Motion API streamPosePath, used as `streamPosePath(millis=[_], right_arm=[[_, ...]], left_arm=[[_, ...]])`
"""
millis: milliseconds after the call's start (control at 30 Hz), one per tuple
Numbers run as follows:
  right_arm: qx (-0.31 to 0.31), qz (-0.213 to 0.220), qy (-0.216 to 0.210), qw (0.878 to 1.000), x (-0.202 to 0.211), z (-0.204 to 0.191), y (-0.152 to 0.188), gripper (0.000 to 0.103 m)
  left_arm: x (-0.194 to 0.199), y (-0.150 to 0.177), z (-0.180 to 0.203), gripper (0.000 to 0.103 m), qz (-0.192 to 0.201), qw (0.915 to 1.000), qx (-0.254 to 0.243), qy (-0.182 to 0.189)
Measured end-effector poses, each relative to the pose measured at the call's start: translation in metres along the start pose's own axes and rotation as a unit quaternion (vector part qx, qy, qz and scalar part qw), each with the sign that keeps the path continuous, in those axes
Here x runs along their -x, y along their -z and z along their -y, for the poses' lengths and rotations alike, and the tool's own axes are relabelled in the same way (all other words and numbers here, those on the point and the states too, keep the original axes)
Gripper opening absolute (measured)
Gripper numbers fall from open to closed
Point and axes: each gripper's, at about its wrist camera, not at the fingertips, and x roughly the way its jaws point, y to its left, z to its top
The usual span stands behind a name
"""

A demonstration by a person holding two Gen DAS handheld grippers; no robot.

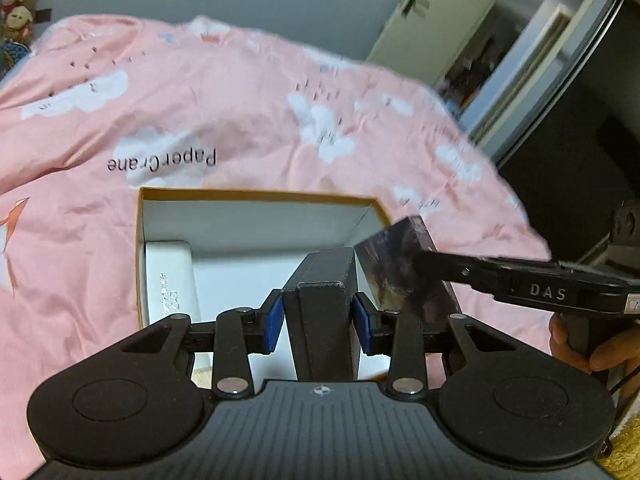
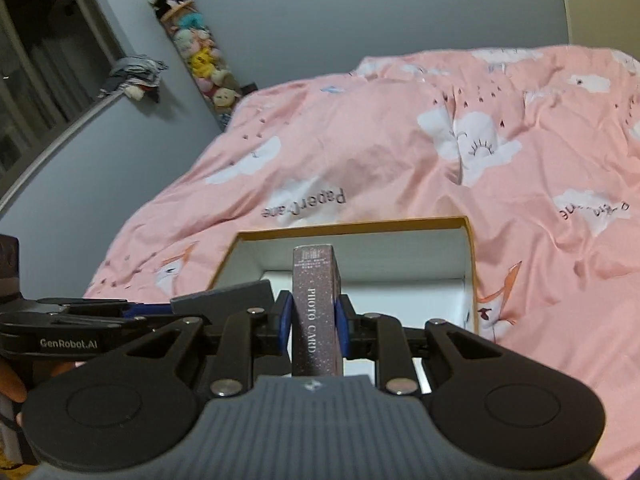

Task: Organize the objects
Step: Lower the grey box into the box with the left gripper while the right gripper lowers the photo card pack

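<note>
Both grippers are gripping small boxes above the open carton on the bed.

The left gripper jaws are clamping a black box; the right gripper jaws, nearly together, are pinching a slim photo card box over the carton.

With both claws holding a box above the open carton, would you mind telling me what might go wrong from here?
1. The black box and the photo card box hang close together over the carton; they may collide going in.
2. The white box already lies inside, so a careless drop could land on it.
</note>
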Motion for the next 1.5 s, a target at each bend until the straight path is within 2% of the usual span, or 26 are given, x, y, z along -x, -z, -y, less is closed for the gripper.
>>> streamPosePath(millis=[233,467,567,700,800,933,1100,1167,1233,1300,1400,1500], right_arm=[[-0.036,-0.060,0.028,0.997,-0.084,0.029,-0.008,0.024],[-0.072,-0.086,0.016,0.994,-0.133,0.053,-0.012,0.024],[-0.080,-0.095,0.009,0.992,-0.145,0.057,-0.012,0.024],[-0.088,-0.102,0.005,0.991,-0.159,0.060,-0.013,0.024],[-0.100,-0.111,-0.001,0.989,-0.166,0.065,-0.011,0.024],[-0.112,-0.121,-0.002,0.986,-0.172,0.070,-0.007,0.024],[-0.115,-0.121,-0.005,0.986,-0.172,0.073,-0.006,0.024],[-0.115,-0.122,-0.005,0.986,-0.171,0.073,-0.007,0.024],[-0.115,-0.123,-0.004,0.986,-0.171,0.074,-0.007,0.024],[-0.115,-0.124,-0.003,0.986,-0.171,0.073,-0.007,0.024],[-0.109,-0.124,-0.001,0.986,-0.170,0.072,-0.007,0.024],[-0.108,-0.125,0.001,0.986,-0.168,0.072,-0.006,0.024]], left_arm=[[-0.081,-0.021,-0.031,0.042,-0.073,0.9967,0.006,-0.035],[-0.127,-0.030,-0.054,0.042,-0.118,0.9918,0.001,-0.049],[-0.130,-0.037,-0.060,0.042,-0.123,0.9915,0.016,-0.040],[-0.135,-0.042,-0.062,0.042,-0.130,0.9907,0.006,-0.038],[-0.138,-0.046,-0.061,0.043,-0.128,0.9902,-0.004,-0.056],[-0.143,-0.042,-0.058,0.043,-0.128,0.9864,-0.028,-0.099],[-0.145,-0.035,-0.052,0.045,-0.123,0.9823,-0.065,-0.125],[-0.143,-0.035,-0.048,0.048,-0.120,0.9800,-0.079,-0.138],[-0.138,-0.036,-0.048,0.057,-0.123,0.9796,-0.079,-0.138],[-0.133,-0.037,-0.048,0.057,-0.129,0.9784,-0.075,-0.143],[-0.127,-0.033,-0.044,0.054,-0.133,0.9730,-0.097,-0.162],[-0.127,-0.026,-0.040,0.042,-0.140,0.9629,-0.120,-0.197]])
